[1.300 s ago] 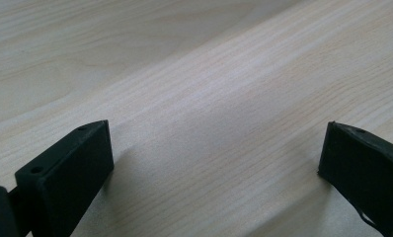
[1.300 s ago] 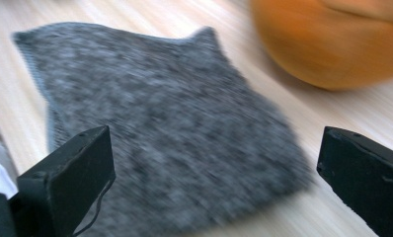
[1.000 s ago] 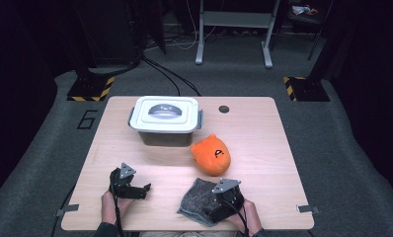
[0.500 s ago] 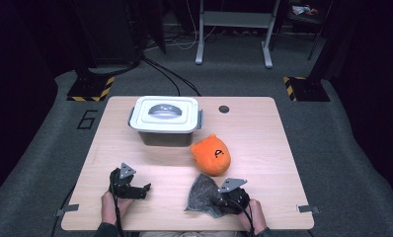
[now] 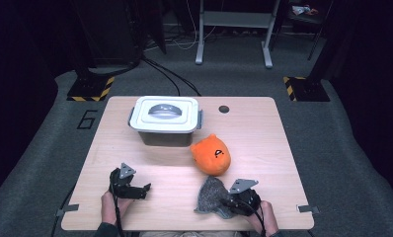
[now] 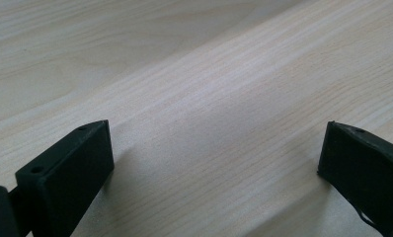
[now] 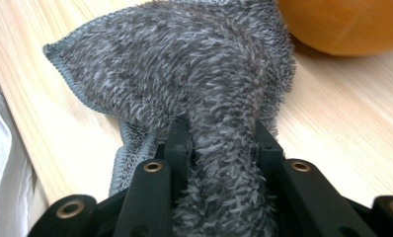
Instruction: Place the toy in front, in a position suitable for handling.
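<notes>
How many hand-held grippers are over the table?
2. The left hand-held gripper sits near the table's front left, jaws open; the right hand-held gripper at front right is clamped on the grey cloth.

A lab: beyond the tongs (image 5: 223, 201), past the bench (image 5: 263, 128), hazard-striped stand feet (image 5: 90, 92) and cables (image 5: 170, 74) cross grey carpet.

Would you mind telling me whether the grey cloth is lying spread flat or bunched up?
Bunched up. The grey cloth is pinched into a raised fold by the right gripper, its edges draping onto the table.
</notes>
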The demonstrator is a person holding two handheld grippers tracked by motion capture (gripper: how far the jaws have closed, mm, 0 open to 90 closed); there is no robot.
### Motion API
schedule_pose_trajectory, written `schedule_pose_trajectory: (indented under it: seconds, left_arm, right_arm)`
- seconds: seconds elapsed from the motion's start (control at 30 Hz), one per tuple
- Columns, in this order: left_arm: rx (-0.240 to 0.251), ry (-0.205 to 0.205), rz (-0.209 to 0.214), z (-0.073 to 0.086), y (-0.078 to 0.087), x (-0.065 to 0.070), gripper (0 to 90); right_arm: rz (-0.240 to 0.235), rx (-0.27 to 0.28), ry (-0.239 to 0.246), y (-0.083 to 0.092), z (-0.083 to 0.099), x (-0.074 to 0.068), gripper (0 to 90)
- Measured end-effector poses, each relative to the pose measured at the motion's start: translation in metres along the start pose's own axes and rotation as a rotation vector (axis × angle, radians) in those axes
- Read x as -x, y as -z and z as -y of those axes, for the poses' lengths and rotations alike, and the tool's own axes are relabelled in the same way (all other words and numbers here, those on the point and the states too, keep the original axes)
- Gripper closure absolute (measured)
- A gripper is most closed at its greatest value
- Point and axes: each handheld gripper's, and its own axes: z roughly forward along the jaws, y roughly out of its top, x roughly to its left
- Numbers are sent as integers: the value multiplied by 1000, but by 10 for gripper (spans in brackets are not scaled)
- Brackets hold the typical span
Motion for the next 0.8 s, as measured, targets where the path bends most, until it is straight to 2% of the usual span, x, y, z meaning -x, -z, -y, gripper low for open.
schedule_pose_trajectory:
  seconds: [0.03,0.2,0.43,0.47,0.73,0.77,0.8]
  left_arm:
    - [0,0,0,0,0,0,1]
    - [0,0,0,0,0,0,1]
    - [1,1,0,0,0,0,1]
    - [1,1,0,0,0,0,1]
    - [1,1,0,0,0,0,1]
    - [1,1,0,0,0,0,1]
    - [1,1,0,0,0,0,1]
  right_arm:
    - [-3,-9,13,2,1,2,681]
    - [28,-15,-10,12,11,7,679]
    - [73,-19,-72,27,27,17,677]
    - [86,-16,-68,29,29,19,677]
    - [161,8,-157,47,41,33,677]
    - [171,10,-148,50,42,36,676]
    - [180,14,-174,52,43,37,676]
